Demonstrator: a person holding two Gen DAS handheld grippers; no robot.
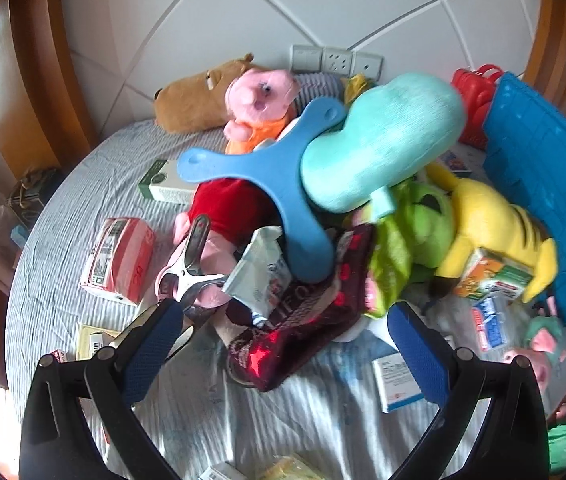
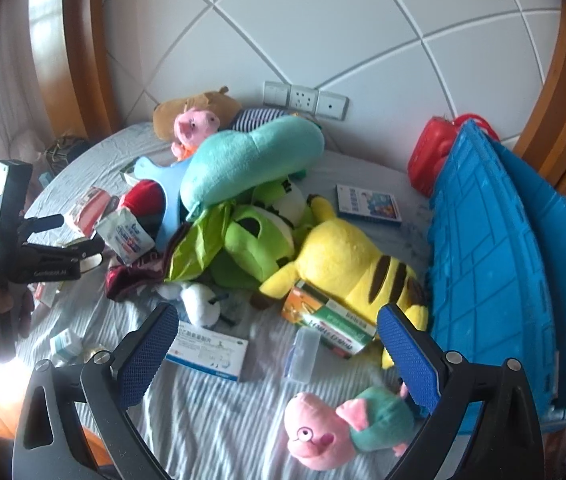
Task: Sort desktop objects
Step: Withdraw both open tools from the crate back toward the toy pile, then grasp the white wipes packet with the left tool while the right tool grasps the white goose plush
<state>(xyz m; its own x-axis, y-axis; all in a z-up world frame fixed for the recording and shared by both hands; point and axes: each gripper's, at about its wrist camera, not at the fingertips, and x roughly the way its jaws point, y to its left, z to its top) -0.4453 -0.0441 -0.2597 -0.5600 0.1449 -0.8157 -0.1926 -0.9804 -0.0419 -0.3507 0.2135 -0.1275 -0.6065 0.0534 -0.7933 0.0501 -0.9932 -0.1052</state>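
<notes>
Plush toys, boxes and packets lie heaped on a striped bedsheet [image 1: 211,408]. My left gripper [image 1: 283,344] is open, low over a dark red shiny packet [image 1: 303,320] that lies between its blue pads [image 1: 155,344]. Just beyond are a white-blue packet [image 1: 259,276], a metal clip [image 1: 191,264] and a blue three-armed plastic piece [image 1: 267,184]. My right gripper [image 2: 279,356] is open above a white medicine box [image 2: 207,352], a clear plastic case [image 2: 303,352] and an orange-green box [image 2: 327,320]. A pig plush in green [image 2: 347,424] lies near its right finger.
A teal plush [image 2: 251,160], green plush [image 2: 255,240] and yellow plush [image 2: 355,264] fill the middle. A blue crate [image 2: 495,280] and red basket [image 2: 431,152] stand at the right. The left gripper [image 2: 91,254], held by a hand [image 2: 3,312], shows at left in the right wrist view.
</notes>
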